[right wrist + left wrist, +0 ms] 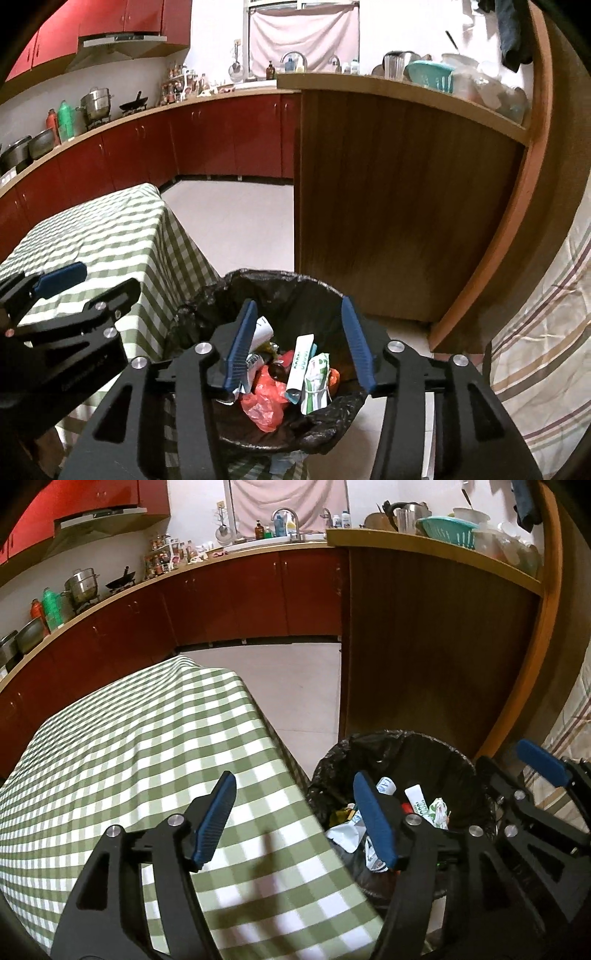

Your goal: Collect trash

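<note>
- Blue-padded jaws of the right hand-held gripper (pixel 299 349) fill the bottom of its own view, standing apart with nothing between the pads, poised straight over the trash bin (pixel 255 280).
- At 9 o'clock in that view, the left hand-held gripper (pixel 293 818) reaches in from the side; its own camera shows its jaws also apart and empty, one pad over the green checked tablecloth (pixel 122 738), the other over the bin's rim.
- Lined with a black bag, the bin stands on the floor just beside the cloth-covered counter, with a wooden cabinet (pixel 399 206) behind it at 12 o'clock.
- Inside the bin lie a crumpled orange plastic bag (pixel 264 397), a long white and green tube (pixel 301 365), a white and green wrapper bound with a band (pixel 316 382), a white cup-like piece (pixel 262 332) and darker scraps I cannot identify.
- No loose trash shows on the cloth in either view, so the collecting looks nearly or fully done.
- To finish well, I judge both hand-held grippers should lift clear without snagging the loose bag edge, then check the counter for missed pieces.
</note>
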`<move>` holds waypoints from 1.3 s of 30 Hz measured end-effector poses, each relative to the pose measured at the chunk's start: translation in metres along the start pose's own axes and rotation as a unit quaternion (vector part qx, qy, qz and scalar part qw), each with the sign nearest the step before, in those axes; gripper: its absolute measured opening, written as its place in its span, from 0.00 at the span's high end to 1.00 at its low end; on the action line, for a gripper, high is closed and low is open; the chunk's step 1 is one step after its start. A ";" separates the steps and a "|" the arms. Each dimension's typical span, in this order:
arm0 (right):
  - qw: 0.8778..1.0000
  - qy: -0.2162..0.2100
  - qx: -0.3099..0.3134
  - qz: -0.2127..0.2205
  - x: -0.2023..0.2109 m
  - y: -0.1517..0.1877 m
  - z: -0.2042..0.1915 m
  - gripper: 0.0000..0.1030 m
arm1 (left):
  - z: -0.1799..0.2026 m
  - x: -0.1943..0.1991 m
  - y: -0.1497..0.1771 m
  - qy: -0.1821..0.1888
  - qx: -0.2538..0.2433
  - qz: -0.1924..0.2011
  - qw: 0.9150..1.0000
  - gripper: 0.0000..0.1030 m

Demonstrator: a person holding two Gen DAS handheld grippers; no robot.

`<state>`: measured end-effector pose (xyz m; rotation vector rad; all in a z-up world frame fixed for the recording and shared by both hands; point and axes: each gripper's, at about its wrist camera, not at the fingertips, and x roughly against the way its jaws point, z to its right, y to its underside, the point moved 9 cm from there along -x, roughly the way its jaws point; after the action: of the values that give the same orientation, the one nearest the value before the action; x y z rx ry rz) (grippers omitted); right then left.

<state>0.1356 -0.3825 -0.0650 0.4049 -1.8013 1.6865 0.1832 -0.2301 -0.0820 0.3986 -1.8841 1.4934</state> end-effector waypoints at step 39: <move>0.998 -0.001 0.024 0.057 0.091 0.005 -0.030 0.39 | -0.066 0.112 0.040 -0.021 0.057 0.055 0.997 0.23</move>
<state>0.0709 -0.3355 -0.0127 0.3297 -1.8186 1.8102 0.0998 -0.1370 -0.0281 0.3856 -1.8856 1.6836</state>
